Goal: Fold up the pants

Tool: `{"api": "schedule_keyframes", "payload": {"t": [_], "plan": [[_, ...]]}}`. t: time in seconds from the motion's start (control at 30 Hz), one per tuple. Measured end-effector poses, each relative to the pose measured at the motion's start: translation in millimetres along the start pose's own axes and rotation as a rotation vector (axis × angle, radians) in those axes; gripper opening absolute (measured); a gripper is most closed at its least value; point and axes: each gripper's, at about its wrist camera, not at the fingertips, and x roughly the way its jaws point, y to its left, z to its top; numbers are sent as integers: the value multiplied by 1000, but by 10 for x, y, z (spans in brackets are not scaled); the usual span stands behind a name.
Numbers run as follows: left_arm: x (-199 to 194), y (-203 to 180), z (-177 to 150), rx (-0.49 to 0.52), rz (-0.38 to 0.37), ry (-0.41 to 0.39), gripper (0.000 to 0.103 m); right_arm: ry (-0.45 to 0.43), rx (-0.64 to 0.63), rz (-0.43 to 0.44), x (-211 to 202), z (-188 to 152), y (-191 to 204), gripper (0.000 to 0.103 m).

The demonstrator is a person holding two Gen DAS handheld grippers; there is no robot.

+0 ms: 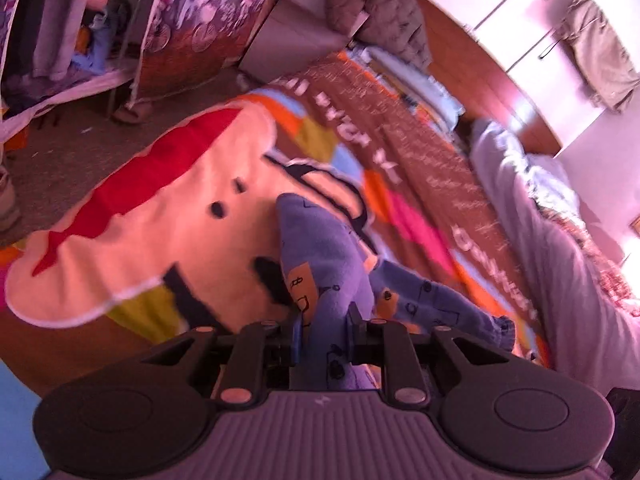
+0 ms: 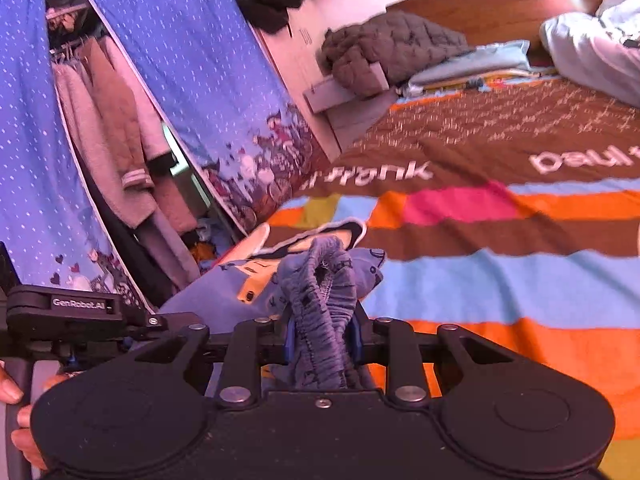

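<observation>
Small blue printed pants hang over a bed with a colourful striped blanket. My left gripper is shut on the pants' fabric, and one leg with a gathered cuff trails to the right. My right gripper is shut on the bunched elastic waistband of the same pants, held above the blanket. The left gripper's body shows at the left of the right wrist view, with a hand below it.
A grey quilted jacket and folded clothes lie at the bed's head. A pale duvet is bunched along the far side. Blue curtains and hanging clothes stand beside the bed. Floor lies past the bed's edge.
</observation>
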Motion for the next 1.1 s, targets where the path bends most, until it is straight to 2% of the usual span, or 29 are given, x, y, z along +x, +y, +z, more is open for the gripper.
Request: {"api": "schedule_keyframes", "payload": {"t": [0.1,0.27,0.43,0.7,0.8,0.87,0.93,0.97,1.03,1.1], "plan": [[63,156,-16,-13,3,22,22,31,21,-38,190,-70,-18,27],[116,256,-93,-20,-17,20,23,41,61,-66,247,-138,-128,29],[116,280,-111,-25,-31,19,23,35,54,-70,233,-184,-139,30],[110,246,-126,-21,-11,5,25,53,10,-114,233,-162,-64,34],[74,205,-124,-5,16,-3,33,63,-26,-180,230,-149,15,44],[24,163,-114,12,39,-12,38,65,-36,-218,195,-139,56,60],[-35,132,-100,11,52,-15,43,43,-40,-254,109,-136,90,82],[-71,107,-87,7,57,-17,46,31,-39,-269,55,-134,110,85],[-165,41,-82,12,61,-34,70,10,-25,-291,-72,-137,151,92],[-291,-53,-124,46,71,-77,84,-15,1,-298,-225,-157,199,99]]}}
